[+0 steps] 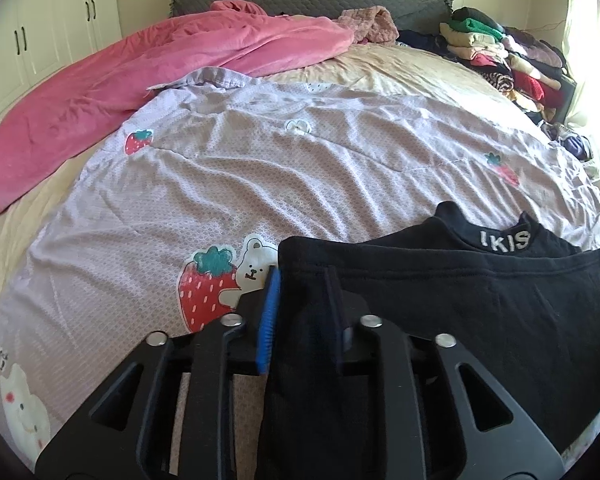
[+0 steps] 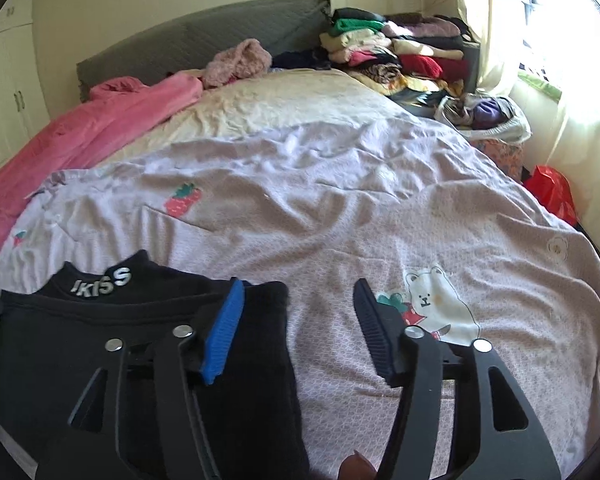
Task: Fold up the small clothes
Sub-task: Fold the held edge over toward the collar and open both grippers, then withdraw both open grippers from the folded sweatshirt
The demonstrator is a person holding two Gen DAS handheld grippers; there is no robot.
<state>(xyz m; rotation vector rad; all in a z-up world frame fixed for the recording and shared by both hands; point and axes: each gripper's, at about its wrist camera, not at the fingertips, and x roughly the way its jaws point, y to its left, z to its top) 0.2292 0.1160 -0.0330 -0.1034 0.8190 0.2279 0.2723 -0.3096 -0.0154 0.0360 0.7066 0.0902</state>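
garment: black garment (image 1: 480, 292), folded flat, white lettering on its band | place: near edge of the lilac strawberry-and-bear sheet (image 1: 260, 184) | left gripper (image 1: 300, 284): jaws slightly parted, black cloth between them, grip unclear | right gripper (image 2: 298, 296): jaws wide apart, released, blue pad over garment's edge
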